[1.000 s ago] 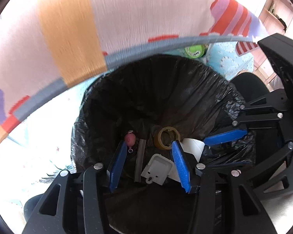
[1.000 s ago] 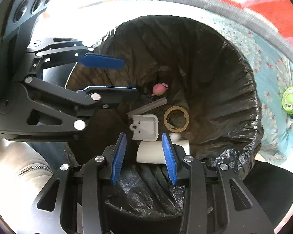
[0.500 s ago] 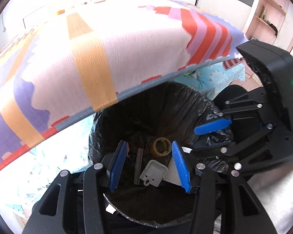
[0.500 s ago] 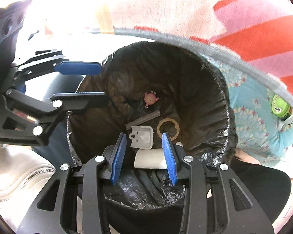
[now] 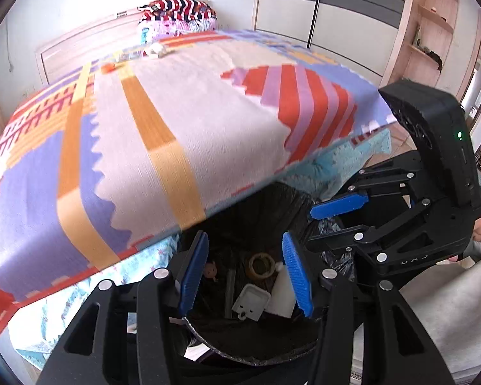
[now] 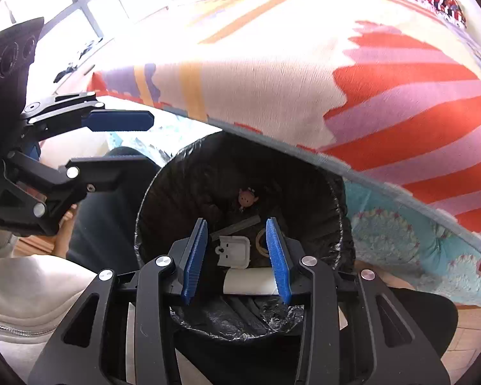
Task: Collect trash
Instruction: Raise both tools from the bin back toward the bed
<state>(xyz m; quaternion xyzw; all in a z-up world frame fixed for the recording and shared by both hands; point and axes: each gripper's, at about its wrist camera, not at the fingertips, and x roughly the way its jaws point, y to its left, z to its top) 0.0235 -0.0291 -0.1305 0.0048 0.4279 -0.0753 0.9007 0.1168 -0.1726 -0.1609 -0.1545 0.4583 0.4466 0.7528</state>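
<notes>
Both wrist views looked steeply down into the bin (image 6: 304, 173), lined with a black bag and set against the edge of the bed (image 5: 208, 112). The left gripper (image 5: 245, 272) stood partly open, its blue pads empty and apart; the right gripper (image 6: 237, 256) likewise stood partly open and gripped nothing. The collected trash lay at the bottom of the bag: a white square tray (image 6: 234, 252), a white tube (image 6: 250, 284) just beside it, a tape ring (image 5: 261, 264), a grey strip (image 6: 237, 224) and a small pink figure (image 6: 247, 197).

We judged that the drop into the bin was complete and that the step in hand was the search for further trash. Small objects (image 5: 150, 50) lay well apart on the far end of the bedspread; we could not tell what they were. To do this step well, we would lift both grippers clear of the bag's crinkled rim so that no finger snags the liner and tips the bin. We would then send only one gripper toward the far objects, with its pads spread before contact, and keep the other near the bin.
</notes>
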